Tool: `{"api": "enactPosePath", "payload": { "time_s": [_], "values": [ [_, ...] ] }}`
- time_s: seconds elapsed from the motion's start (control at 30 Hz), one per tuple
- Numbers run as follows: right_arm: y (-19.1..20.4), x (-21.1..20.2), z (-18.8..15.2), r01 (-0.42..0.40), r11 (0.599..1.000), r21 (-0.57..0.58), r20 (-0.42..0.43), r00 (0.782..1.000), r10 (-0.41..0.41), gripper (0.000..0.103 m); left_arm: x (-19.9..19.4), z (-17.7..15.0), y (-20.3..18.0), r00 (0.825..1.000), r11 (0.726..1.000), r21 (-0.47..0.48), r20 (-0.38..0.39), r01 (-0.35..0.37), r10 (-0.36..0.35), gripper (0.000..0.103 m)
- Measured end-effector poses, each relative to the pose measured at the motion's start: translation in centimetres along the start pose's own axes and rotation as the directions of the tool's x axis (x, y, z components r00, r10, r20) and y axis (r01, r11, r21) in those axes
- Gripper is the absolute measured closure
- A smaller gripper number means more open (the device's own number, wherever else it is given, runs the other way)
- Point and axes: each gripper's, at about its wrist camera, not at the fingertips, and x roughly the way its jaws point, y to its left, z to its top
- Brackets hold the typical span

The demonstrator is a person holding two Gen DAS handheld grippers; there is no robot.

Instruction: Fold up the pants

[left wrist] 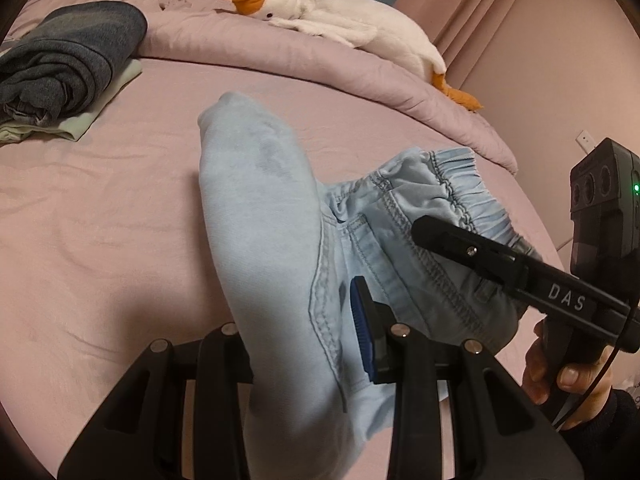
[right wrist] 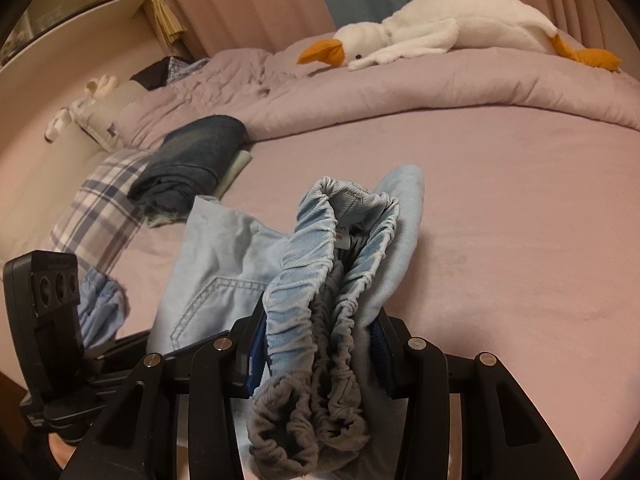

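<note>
Light blue pants (left wrist: pixel 264 216) are held bunched above the pink bed sheet (left wrist: pixel 100 208). My left gripper (left wrist: pixel 308 344) is shut on a fold of the pants near the side seam; one blue pad (left wrist: pixel 362 328) shows, the other is hidden by cloth. My right gripper (right wrist: pixel 316 340) is shut on the gathered elastic waistband (right wrist: pixel 320 264), also seen in the left wrist view (left wrist: pixel 460 188). The right gripper's finger (left wrist: pixel 480 254) lies across the waistband in the left wrist view. The pants' seat with a pocket (right wrist: pixel 224 264) hangs to the left.
A folded stack of dark denim on a pale garment (left wrist: pixel 68 68) lies at the left, also in the right wrist view (right wrist: pixel 192 160). A white plush goose (left wrist: pixel 340 20) rests on the rolled pink quilt (left wrist: pixel 280 60). A plaid pillow (right wrist: pixel 104 208) lies at the left.
</note>
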Motion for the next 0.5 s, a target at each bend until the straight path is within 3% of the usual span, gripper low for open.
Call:
{"api": "enactPosePath", "payload": {
  "time_s": [0.27,0.43,0.5],
  "values": [
    [-2.2,0.7,-0.2,0.021,0.998,0.062,-0.044,0.999,-0.018,0.057,1.0,-0.3,1.1,0.998,0.998,0.003,-0.021,-0.061,0.061,0.07],
    [-3.4,1.1,-0.8,0.069,0.993,0.091,-0.081,0.995,-0.061,0.048,1.2,-0.5,1.9,0.994,0.995,-0.014,-0.037,-0.101,0.101,0.061],
    [-3.9,1.3,-1.0,0.099,0.991,0.093,-0.099,0.991,-0.09,0.039,1.3,-0.8,2.1,0.991,0.992,-0.02,-0.045,-0.126,0.125,0.052]
  ]
}}
